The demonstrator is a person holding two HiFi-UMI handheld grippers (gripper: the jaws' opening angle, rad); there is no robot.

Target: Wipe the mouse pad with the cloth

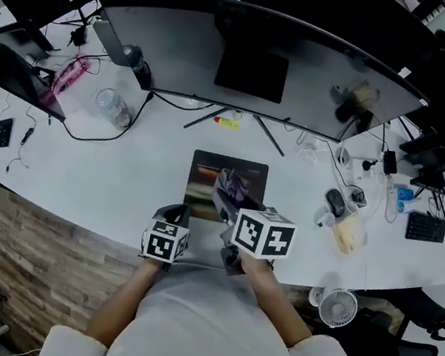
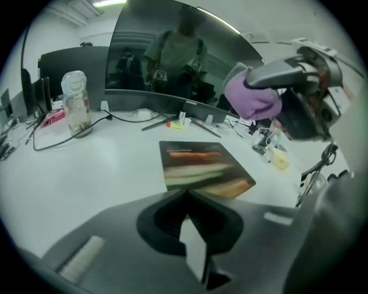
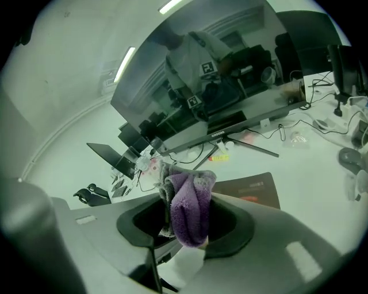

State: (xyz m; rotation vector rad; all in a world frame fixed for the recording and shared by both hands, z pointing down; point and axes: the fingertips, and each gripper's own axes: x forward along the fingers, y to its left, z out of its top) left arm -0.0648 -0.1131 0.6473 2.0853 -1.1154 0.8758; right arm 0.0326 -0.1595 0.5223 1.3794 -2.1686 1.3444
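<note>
both grippers at near edge of the mouse pad, r gripper pinching the cloth right over it, l gripper closed, empty.

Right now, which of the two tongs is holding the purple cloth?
The right tongs: the purple cloth is pinched between them and bunches out at the tip. The left tongs are shut with nothing in them.
</note>
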